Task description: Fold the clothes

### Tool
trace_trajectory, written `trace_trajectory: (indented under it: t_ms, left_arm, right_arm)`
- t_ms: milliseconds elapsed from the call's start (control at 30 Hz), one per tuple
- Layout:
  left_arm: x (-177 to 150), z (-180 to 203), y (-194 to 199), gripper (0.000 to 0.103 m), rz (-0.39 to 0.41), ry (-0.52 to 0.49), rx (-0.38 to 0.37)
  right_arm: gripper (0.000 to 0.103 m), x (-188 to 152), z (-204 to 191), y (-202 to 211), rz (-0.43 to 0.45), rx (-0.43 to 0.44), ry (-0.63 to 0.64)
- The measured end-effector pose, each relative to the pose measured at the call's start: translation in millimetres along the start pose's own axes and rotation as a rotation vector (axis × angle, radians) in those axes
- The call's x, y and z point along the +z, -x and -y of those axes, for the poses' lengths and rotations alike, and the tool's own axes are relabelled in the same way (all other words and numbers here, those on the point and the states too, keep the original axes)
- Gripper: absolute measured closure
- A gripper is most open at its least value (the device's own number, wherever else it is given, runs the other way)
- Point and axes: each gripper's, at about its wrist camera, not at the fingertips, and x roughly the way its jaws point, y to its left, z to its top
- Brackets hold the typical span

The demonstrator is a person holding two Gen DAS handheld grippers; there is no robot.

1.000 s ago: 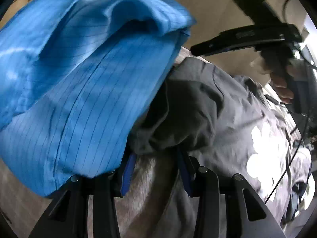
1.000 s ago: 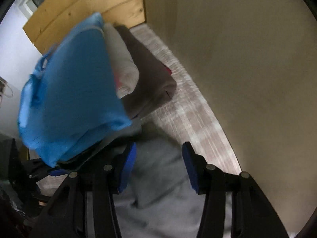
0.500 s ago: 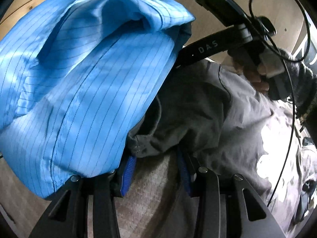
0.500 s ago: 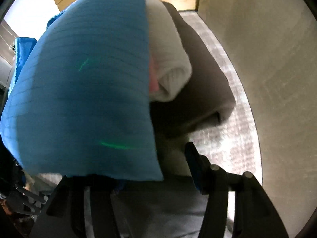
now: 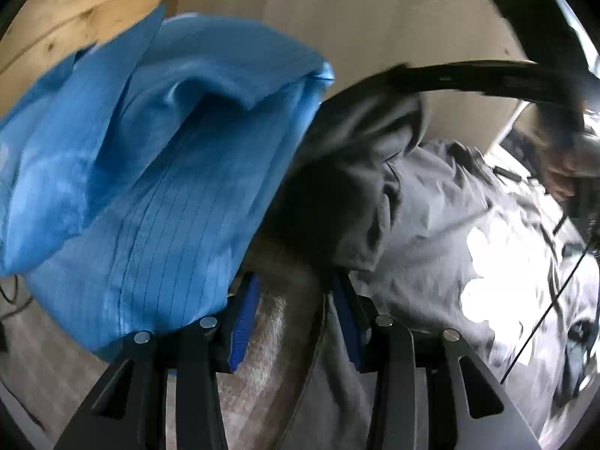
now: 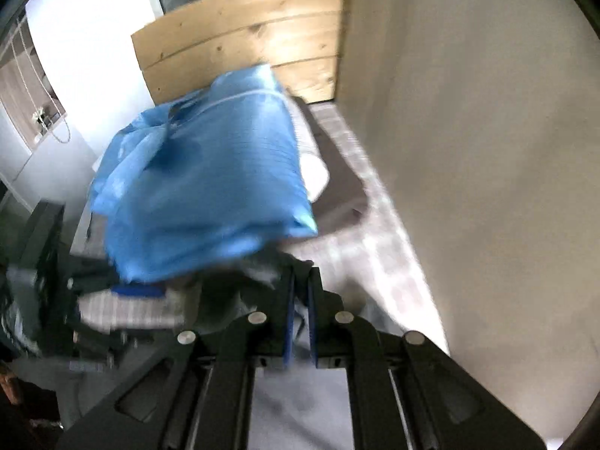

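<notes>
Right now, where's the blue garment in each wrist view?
Left wrist: blue garment fills the left half, draped over the left finger, grey shirt to its right.
Right wrist: blue garment sits centre-left, above and left of the right gripper, blurred.
Shared landmark: the wooden board behind the garment, at the top of both views.

Two grippers show: the left gripper (image 5: 296,315) and the right gripper (image 6: 299,296). One blue garment (image 5: 150,195), one grey printed garment (image 5: 468,262). Behind lie perhaps two folded pieces (image 6: 337,191), too blurred to count surely.
</notes>
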Motion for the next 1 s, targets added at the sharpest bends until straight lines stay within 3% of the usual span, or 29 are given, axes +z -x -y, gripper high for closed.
trace_trajectory:
  t_ms: [100, 233, 367, 433, 567, 667, 700, 733, 900, 1000]
  left_arm:
    - [11.7, 17.7, -7.4, 0.06, -0.001, -0.029, -0.021]
    - [32.8, 34.4, -22.3, 0.056, 0.003, -0.091, -0.053]
    - [59.5, 37.1, -41.2, 0.052, -0.013, -0.057, -0.144]
    - [72.4, 37.4, -57.4, 0.046, -0.052, -0.043, -0.159]
    - [83.3, 50.2, -92.1, 0.046, -0.111, -0.007, -0.217]
    - [86.5, 54.6, -106.5, 0.056, -0.139, 0.012, -0.252]
    - [87.2, 55.4, -108.7, 0.079, -0.129, 0.018, -0.263]
    - [87.9, 57.1, -109.3, 0.089, -0.104, 0.028, -0.281]
    - [84.0, 67.4, -67.5, 0.095, 0.006, -0.023, -0.35]
    - [67.5, 89.0, -39.9, 0.093, -0.016, -0.13, -0.509]
  right_arm:
    - [0.097, -34.4, 20.6, 35.9, 0.039, -0.028, -0.031]
    - [0.097, -67.7, 33.3, 38.5, -0.011, -0.064, -0.078]
    - [0.097, -75.0, 36.5, 41.4, -0.018, -0.052, -0.065]
    - [0.097, -72.4, 36.9, 31.7, -0.029, -0.047, -0.055]
    - [0.097, -81.1, 41.1, 22.9, -0.052, -0.055, -0.039]
    - [0.097, -85.1, 43.8, 20.7, -0.047, -0.053, -0.05]
    - [0.097, -86.1, 44.7, 20.8, -0.043, -0.057, -0.054]
    - [0.097, -86.4, 44.3, 21.1, -0.037, -0.062, -0.054]
    - [0.097, -89.0, 37.6, 30.2, 0.003, -0.109, -0.037]
    - [0.096, -102.2, 34.4, 42.4, -0.028, -0.134, -0.019]
